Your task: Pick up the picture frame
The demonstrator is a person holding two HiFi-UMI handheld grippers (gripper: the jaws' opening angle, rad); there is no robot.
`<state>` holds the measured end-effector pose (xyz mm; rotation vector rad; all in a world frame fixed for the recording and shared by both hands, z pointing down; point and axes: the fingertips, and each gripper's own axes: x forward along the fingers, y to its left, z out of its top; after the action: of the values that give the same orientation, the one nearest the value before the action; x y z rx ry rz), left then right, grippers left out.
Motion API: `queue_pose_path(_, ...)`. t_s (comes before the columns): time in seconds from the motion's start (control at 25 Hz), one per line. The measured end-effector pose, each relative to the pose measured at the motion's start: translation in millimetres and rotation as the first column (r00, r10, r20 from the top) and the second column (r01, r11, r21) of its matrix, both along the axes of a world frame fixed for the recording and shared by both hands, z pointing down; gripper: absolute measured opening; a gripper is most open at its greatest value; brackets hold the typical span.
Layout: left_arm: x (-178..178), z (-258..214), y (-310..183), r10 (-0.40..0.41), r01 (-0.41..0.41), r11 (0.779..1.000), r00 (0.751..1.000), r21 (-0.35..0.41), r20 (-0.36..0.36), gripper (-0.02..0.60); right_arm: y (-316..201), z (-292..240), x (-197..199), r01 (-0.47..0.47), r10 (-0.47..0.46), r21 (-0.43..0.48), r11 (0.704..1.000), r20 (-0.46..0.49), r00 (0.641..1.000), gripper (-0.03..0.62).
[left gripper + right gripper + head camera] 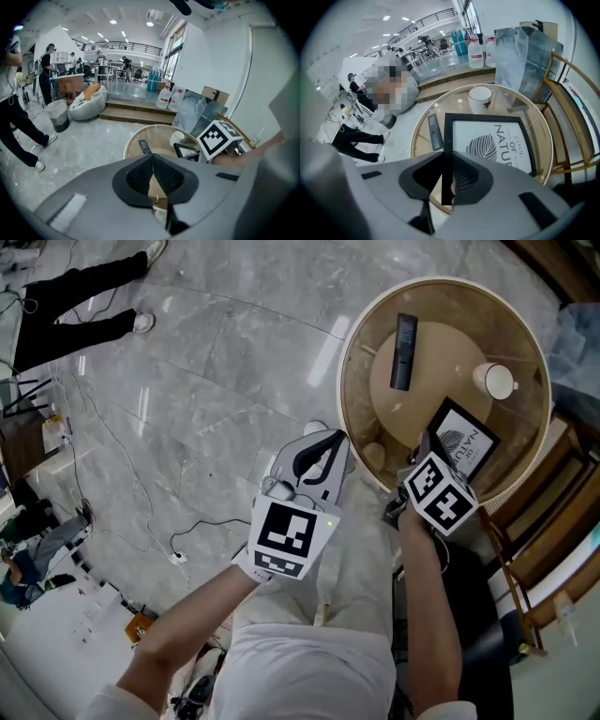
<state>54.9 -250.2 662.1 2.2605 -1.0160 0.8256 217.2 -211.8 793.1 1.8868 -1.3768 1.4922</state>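
There's a round glass table on the grey marble floor, a black remote and a white cup well apart on it, a cane chair just beside it, and a cable trailing nearby.

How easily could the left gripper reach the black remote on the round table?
Probably yes. The left gripper hangs empty, jaws together, just outside the table rim, with bare glass between it and the remote. The right gripper, holding the picture frame, is off to the side.
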Motion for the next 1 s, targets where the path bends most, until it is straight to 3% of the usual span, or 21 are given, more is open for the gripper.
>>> queue_pose_path(0.28,1,-66,13,-0.046,0.046,0.999,0.999,0.013,-0.021,0.006,10,-107,6,0.072,-0.070,0.122,0.990,-0.026,0.997,0.054)
queue_pose_path(0.48,-3,-136,17,-0.113,0.115,0.992,0.992,0.053,-0.052,0.006,7,-198,14,0.158,-0.139,0.248,0.956,-0.094,0.986,0.054)
queue_pose_path(0.8,-11,-237,22,-0.166,0.179,0.975,0.980,0.134,-0.106,0.006,-4,-328,9,0.291,-0.232,0.426,0.857,-0.186,0.955,0.054)
queue_pose_path(1.0,-20,-288,16,-0.182,0.206,0.964,0.972,0.167,-0.148,0.005,-20,-402,-12,0.378,-0.294,0.544,0.749,-0.238,0.926,0.054)
